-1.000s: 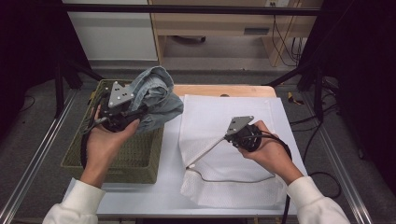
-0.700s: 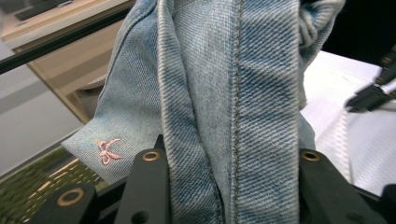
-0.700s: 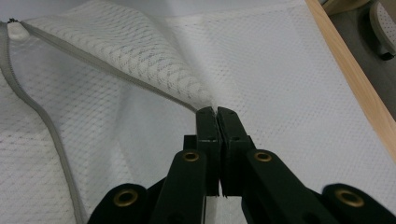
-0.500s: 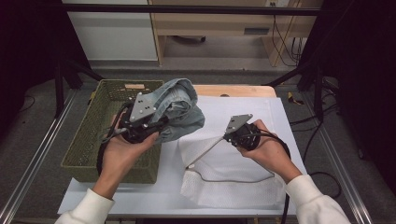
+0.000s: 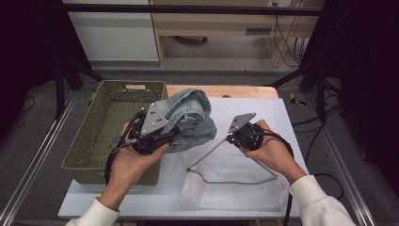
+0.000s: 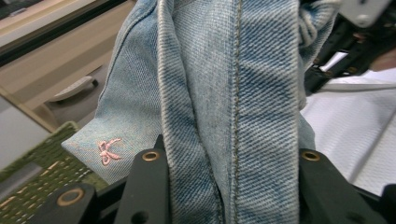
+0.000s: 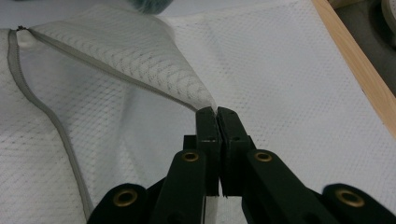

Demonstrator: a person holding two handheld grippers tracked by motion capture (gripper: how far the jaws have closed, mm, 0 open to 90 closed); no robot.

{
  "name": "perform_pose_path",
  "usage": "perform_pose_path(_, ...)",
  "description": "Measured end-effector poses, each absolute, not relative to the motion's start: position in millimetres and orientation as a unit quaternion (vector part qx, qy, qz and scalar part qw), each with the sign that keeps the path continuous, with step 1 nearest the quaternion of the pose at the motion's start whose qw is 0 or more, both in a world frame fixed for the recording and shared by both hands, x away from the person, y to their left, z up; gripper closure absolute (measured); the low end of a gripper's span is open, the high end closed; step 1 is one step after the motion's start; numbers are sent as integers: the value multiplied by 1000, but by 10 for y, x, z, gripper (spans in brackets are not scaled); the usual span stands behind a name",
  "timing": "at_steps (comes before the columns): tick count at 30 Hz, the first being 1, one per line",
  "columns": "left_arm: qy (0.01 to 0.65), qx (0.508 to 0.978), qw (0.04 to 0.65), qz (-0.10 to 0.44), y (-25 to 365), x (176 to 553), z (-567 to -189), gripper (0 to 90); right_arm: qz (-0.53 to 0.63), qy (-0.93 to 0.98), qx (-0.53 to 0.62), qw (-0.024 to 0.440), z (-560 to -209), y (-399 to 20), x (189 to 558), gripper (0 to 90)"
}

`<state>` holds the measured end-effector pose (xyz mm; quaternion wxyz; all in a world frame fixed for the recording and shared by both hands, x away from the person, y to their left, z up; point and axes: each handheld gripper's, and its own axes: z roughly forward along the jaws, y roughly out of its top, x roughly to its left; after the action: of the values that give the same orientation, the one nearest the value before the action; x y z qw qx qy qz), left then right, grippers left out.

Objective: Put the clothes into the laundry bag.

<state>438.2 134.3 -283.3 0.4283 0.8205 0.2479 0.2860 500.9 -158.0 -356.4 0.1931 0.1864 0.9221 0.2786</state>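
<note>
A dark room is surrounding a white worktop with a wooden strip along its far edge; metal rails are running down both sides, and a pale cabinet and a wooden bench are standing behind. A green woven basket is sitting on the worktop's left part; its visible interior is lying bare. A white mesh bag with a grey zipper edge is lying on the right part. The left tool is clamping a bunched pair of jeans, holding it above the basket's right rim, just beside the bag; a small pink bow is showing on the denim. The right tool is pinching the bag's zipper edge, jaws together, lifting that flap open.
</note>
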Motion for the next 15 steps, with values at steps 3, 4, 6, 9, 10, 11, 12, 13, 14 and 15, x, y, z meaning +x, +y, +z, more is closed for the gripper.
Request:
perform_pose_path(3,241,823,432,281,1327,4319,-2854,627,279,921,190,195,-3569,-1583,5014,887)
perform_pose_path(4,238,822,436,279,1327,4297,-2859,627,279,920,191,197,-3567,-1585,5016,887)
perform_pose_path(6,236,820,442,275,1332,4258,-2862,627,279,920,191,196,-3557,-1592,5015,887)
perform_pose_path(9,229,821,450,268,1319,4193,-2863,627,281,921,187,195,-3551,-1598,5015,887)
perform_pose_path(10,226,822,450,267,1311,4173,-2867,627,282,919,190,199,-3545,-1600,5013,887)
perform_pose_path(11,222,824,450,265,1302,4153,-2875,627,285,917,193,201,-3539,-1605,5011,887)
perform_pose_path(12,221,824,449,264,1295,4137,-2886,627,289,916,193,200,-3531,-1612,5011,887)
perform_pose_path(13,219,826,449,261,1289,4118,-2902,626,290,914,196,203,-3525,-1615,5006,887)
perform_pose_path(14,217,827,450,256,1279,4098,-2925,626,292,915,195,200,-3518,-1623,5005,887)
perform_pose_path(15,214,829,451,253,1268,4085,-2941,626,292,915,194,199,-3515,-1626,5005,887)
